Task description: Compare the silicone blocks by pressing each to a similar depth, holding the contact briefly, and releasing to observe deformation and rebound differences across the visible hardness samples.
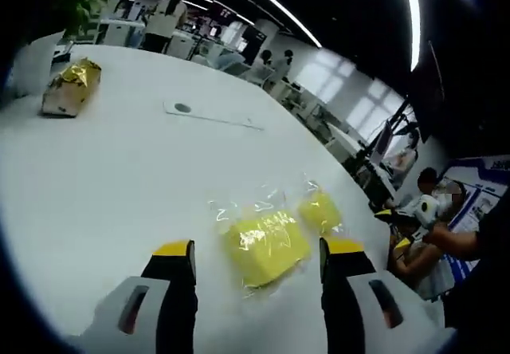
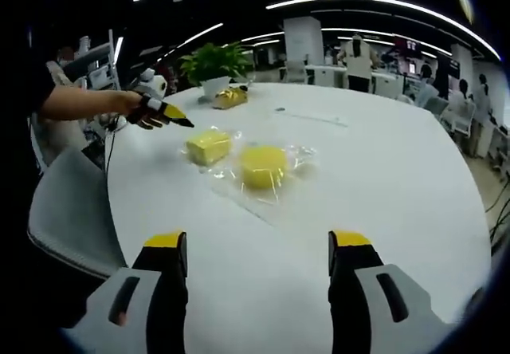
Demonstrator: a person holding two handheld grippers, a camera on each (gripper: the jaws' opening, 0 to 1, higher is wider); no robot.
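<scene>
Two bagged yellow silicone blocks on the white table [image 1: 96, 186], neither touched yet.

Left gripper [image 1: 256, 260], jaws wide and empty, has the square block [image 1: 264, 246] straight ahead between its tips, the rounder block [image 1: 319, 210] beyond. Right gripper [image 2: 257, 250], also wide and empty, hangs well back; its view adds a grey chair [image 2: 68, 210] and potted plant [image 2: 213, 63].

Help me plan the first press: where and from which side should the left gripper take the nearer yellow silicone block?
Probably across the two side faces of the nearer yellow silicone block, coming straight forward. It lies flat in clear wrap on the white table, already lined up between the open left gripper. The smaller block sits apart behind it.
</scene>
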